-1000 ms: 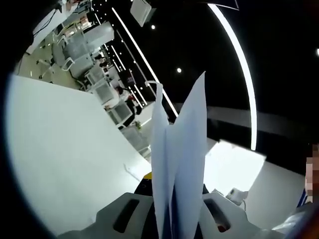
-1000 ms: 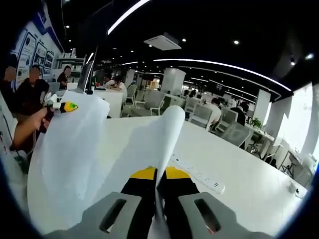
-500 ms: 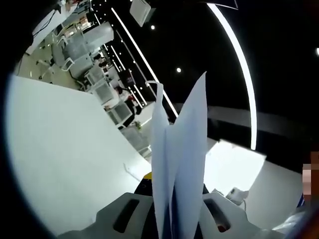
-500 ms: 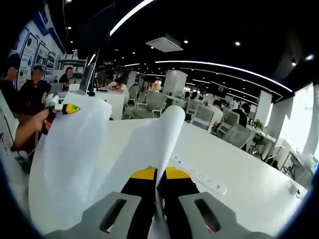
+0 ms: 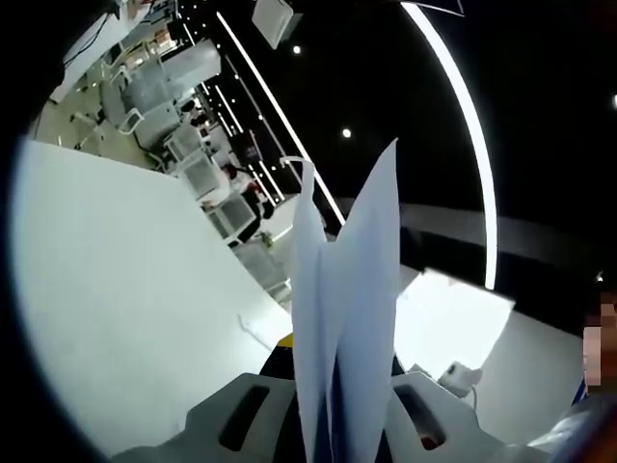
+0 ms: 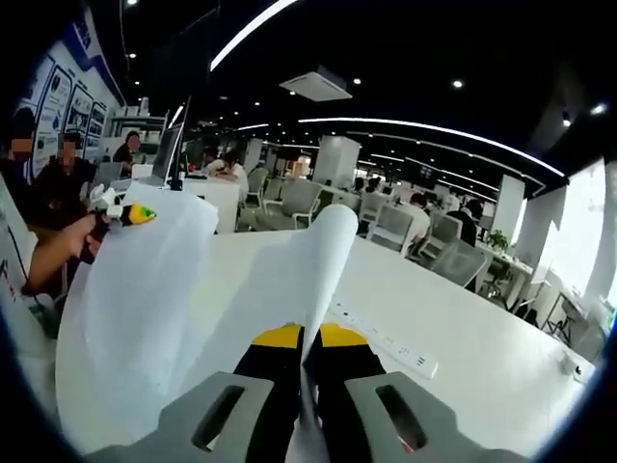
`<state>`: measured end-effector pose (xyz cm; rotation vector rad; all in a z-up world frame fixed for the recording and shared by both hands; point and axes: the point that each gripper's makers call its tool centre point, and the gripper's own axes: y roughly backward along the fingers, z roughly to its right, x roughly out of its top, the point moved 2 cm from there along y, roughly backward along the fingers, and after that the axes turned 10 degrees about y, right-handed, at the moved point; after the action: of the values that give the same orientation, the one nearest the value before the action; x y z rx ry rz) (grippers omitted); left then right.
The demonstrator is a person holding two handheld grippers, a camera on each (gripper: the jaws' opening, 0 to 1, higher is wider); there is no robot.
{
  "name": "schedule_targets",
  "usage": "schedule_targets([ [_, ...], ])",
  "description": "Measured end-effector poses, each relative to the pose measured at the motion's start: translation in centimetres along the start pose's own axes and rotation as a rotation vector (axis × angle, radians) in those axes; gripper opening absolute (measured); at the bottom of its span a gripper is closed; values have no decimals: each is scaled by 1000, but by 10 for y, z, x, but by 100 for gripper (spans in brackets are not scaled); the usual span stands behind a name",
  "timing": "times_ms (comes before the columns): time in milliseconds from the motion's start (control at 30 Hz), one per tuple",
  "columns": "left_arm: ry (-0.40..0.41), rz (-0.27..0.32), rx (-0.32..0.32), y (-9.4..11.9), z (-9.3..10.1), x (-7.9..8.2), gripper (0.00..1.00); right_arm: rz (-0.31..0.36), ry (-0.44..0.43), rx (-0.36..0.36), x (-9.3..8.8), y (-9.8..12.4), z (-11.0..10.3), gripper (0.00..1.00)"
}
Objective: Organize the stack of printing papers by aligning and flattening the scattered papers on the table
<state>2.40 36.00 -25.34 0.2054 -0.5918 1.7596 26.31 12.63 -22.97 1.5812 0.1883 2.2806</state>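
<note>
Both grippers hold a stack of white printing papers above a white table (image 6: 472, 347). In the left gripper view the papers (image 5: 349, 309) stand up edge-on between the jaws, and my left gripper (image 5: 335, 386) is shut on them. In the right gripper view the sheets (image 6: 183, 289) sag in a curve, with one edge curling up at the centre. My right gripper (image 6: 304, 359) is shut on their near edge. The left gripper (image 6: 127, 210), held by a hand (image 6: 60, 253), clamps the far edge of the papers at upper left.
A white power strip (image 6: 386, 345) lies on the table to the right of the papers. The table (image 5: 125, 289) spreads wide to the left of the left gripper. Office chairs (image 6: 299, 201), desks and seated people stand beyond the table.
</note>
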Motion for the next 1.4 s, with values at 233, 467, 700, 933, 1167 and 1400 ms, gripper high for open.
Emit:
schedule_targets([
  [233, -7, -4, -2, 0, 3, -2, 6, 4, -3, 3, 0, 1, 0, 0],
  [467, -7, -17, 12, -6, -3, -7, 6, 16, -4, 9, 2, 0, -2, 0],
  [700, -11, -29, 19, -10, -7, -11, 6, 13, -14, 4, 0, 1, 0, 0],
  [933, 5, -34, 14, -14, -7, -13, 6, 13, -8, 4, 2, 0, -2, 0],
  [1167, 6, -37, 14, -13, -6, -14, 6, 33, 1, 21, 9, 0, -8, 0],
  [1400, -3, -44, 11, -15, -4, -14, 6, 41, 4, 41, 12, -4, -12, 0],
])
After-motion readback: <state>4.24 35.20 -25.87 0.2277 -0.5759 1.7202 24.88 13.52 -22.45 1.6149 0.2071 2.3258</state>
